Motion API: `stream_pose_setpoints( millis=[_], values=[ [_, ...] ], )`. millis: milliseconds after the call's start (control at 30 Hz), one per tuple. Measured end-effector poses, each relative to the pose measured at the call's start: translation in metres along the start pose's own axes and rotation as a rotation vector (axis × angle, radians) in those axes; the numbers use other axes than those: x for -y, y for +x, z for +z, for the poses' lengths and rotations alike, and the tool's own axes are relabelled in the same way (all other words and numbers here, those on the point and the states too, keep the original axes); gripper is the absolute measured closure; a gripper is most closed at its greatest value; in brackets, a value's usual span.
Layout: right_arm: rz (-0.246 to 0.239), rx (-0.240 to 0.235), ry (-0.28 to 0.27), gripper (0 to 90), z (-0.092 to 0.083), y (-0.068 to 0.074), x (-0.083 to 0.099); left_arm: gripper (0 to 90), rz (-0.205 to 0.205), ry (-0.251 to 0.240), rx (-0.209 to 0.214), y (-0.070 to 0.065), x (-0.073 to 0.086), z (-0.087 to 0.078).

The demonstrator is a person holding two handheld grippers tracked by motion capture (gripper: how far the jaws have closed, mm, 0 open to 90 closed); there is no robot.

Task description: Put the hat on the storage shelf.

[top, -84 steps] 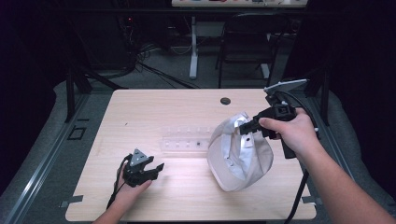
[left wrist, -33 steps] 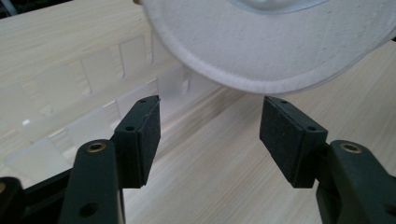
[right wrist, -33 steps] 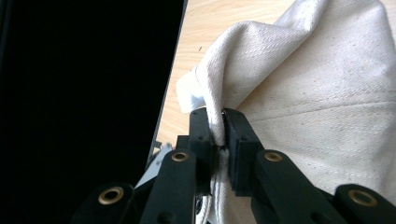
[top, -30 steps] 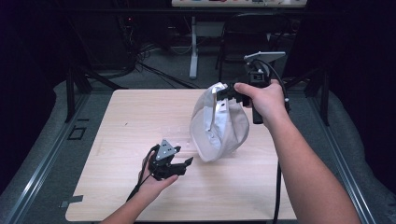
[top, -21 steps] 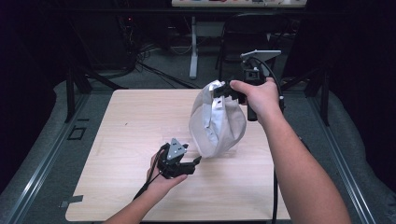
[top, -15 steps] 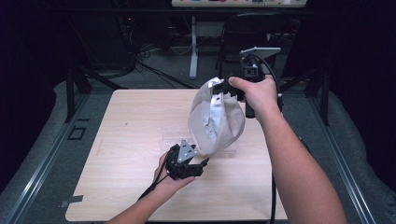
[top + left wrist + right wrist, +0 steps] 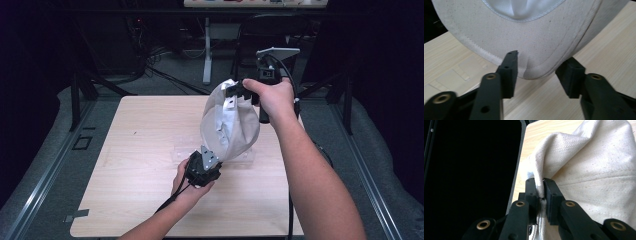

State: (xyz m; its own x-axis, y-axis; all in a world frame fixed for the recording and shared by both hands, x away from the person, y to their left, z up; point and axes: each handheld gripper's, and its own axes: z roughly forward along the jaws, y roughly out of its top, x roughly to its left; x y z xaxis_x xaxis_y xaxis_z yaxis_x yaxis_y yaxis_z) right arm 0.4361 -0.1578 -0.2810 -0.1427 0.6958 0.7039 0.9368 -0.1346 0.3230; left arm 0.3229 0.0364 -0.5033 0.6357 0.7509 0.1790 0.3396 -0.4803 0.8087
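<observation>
An off-white canvas cap [image 7: 230, 120] with a shiny white lining hangs above the wooden table [image 7: 135, 150]. My right gripper [image 7: 234, 92] holds it up by its top edge. In the right gripper view the jaws [image 7: 540, 185] are shut on a fold of the cap's fabric [image 7: 599, 170]. My left gripper [image 7: 205, 164] sits at the cap's lowest point, just over the table. In the left gripper view its jaws [image 7: 541, 61] straddle the cap's stitched lower rim [image 7: 536, 37]. They have just been closing with the rim between them, and a gap still shows beside the fabric.
A clear plastic piece [image 7: 182, 152] lies flat on the table under the cap. Black cables trail from both grippers. Dark floor, a chair and a stand [image 7: 206, 50] lie beyond the table's far edge.
My left hand slid right across the table to the cap's lower rim and its jaws narrowed around it. My right hand lifted the cap and carried it left.
</observation>
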Motion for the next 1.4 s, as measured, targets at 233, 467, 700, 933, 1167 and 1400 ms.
stream_pose_setpoints(
  millis=[233, 467, 700, 933, 1167, 1400],
  values=[
    [-0.009, 0.008, -0.007, 82.3, 0.001, 0.001, 0.001, 75.8, -0.004, -0.002, 0.006, 0.019, 0.001, -0.006],
    [-0.022, 0.018, -0.001, 82.3, 0.009, 0.004, 0.001, 82.2, -0.043, -0.018, 0.082, 0.032, 0.001, -0.004],
    [-0.024, 0.03, 0.022, 82.4, 0.017, 0.003, 0.002, 84.3, -0.109, -0.029, 0.15, 0.048, 0.003, 0.002],
    [-0.021, 0.033, 0.021, 82.4, 0.018, -0.003, 0.002, 84.5, -0.113, -0.04, 0.204, 0.052, 0.006, 0.01],
    [-0.01, 0.04, 0.038, 82.5, 0.023, -0.013, 0.003, 84.5, -0.131, -0.039, 0.22, 0.054, 0.011, 0.018],
    [-0.009, 0.037, 0.052, 82.4, 0.033, -0.014, 0.003, 84.9, -0.139, -0.021, 0.215, 0.056, 0.018, 0.019]
  ],
)
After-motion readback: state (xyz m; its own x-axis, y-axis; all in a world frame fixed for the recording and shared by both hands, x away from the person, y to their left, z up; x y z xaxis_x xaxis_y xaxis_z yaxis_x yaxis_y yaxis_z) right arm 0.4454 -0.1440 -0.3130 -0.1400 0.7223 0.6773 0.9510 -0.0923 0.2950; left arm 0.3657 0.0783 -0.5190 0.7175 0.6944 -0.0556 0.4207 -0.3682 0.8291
